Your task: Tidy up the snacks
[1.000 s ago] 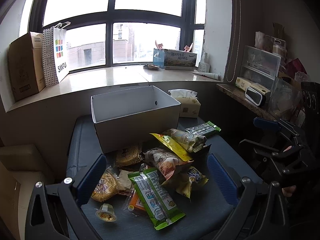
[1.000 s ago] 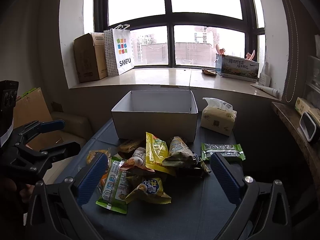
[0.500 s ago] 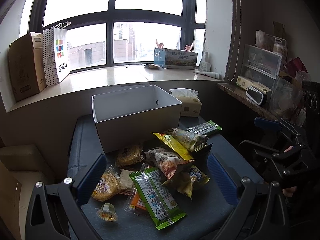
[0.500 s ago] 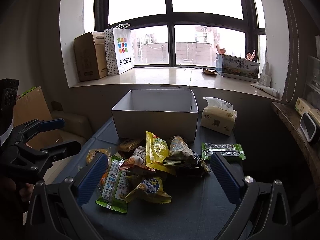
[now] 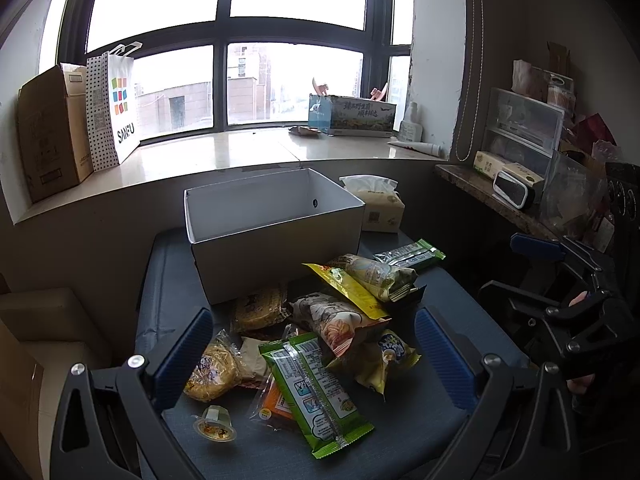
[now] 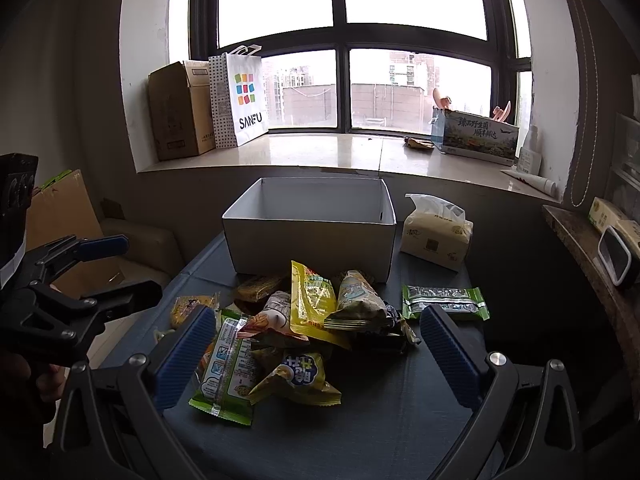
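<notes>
A heap of snack packets (image 5: 320, 332) (image 6: 296, 328) lies on a dark table, in front of an open white box (image 5: 272, 232) (image 6: 312, 228). A long green packet (image 5: 316, 392) (image 6: 226, 372) lies nearest, a yellow pouch (image 6: 314, 304) leans in the middle, and a small jelly cup (image 5: 214, 428) sits at the front left. A green-edged silver packet (image 6: 444, 302) lies apart on the right. My left gripper (image 5: 312, 360) hangs open above the near snacks, holding nothing. My right gripper (image 6: 316, 356) is open too, over the heap's front, and also shows at the left view's right edge (image 5: 560, 280).
A tissue pack (image 6: 436, 232) stands right of the box. The windowsill holds a cardboard box (image 6: 176, 108), a white shopping bag (image 6: 244, 100) and a printed carton (image 6: 476, 132). A cluttered shelf (image 5: 520, 184) runs along the right; a beige seat (image 5: 48, 320) is at the left.
Both views have drifted only slightly; the box and snacks sit a touch further right in the left wrist view. Nothing was gripped or moved.
</notes>
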Demonstrator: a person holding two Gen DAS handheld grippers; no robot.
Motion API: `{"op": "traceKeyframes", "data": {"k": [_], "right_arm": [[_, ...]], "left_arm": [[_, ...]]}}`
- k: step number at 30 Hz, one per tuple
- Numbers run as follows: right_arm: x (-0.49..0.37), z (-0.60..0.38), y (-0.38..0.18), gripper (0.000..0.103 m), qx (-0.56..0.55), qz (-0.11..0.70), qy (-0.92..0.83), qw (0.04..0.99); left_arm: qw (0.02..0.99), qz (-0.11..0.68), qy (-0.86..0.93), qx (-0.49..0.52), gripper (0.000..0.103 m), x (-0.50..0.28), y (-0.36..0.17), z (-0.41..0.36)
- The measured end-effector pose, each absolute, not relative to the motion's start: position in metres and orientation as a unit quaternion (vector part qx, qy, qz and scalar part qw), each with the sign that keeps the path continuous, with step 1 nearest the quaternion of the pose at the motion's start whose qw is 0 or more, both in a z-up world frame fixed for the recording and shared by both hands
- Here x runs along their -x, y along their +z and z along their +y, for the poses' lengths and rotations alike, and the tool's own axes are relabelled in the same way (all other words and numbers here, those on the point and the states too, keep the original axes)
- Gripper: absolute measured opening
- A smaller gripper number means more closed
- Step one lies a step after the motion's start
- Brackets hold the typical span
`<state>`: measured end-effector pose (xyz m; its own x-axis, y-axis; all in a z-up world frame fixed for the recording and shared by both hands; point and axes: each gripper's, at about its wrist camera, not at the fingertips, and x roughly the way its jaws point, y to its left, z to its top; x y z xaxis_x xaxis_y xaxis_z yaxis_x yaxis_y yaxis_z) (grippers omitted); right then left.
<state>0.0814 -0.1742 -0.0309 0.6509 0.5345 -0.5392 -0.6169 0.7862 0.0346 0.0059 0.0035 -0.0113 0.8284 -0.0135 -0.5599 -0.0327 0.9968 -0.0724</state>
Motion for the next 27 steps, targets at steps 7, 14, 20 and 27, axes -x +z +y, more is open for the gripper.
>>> {"op": "traceKeyframes", "data": {"k": [7, 14, 20, 27], "right_arm": [[-0.0813, -0.1740, -0.0315, 0.103, 0.077, 0.272, 0.317, 0.905], [-0.0816, -0.1738, -0.0320, 0.103, 0.079, 0.273, 0.317, 0.905], [-0.0818, -0.1735, -0.0322, 0.103, 0.079, 0.273, 0.317, 0.905], [-0.0816, -0.1724, -0.0326, 0.103, 0.079, 0.274, 0.318, 0.904]], "left_arm": [[0.955, 0.294, 0.004, 0.039, 0.103, -0.0060, -0.0111, 0.0032], [0.955, 0.294, 0.002, 0.038, 0.103, -0.0055, -0.0107, 0.0023], [0.955, 0.295, 0.002, 0.038, 0.103, -0.0061, -0.0101, 0.0018], [0.955, 0.295, 0.002, 0.038, 0.103, -0.0067, -0.0098, 0.0017]]}}
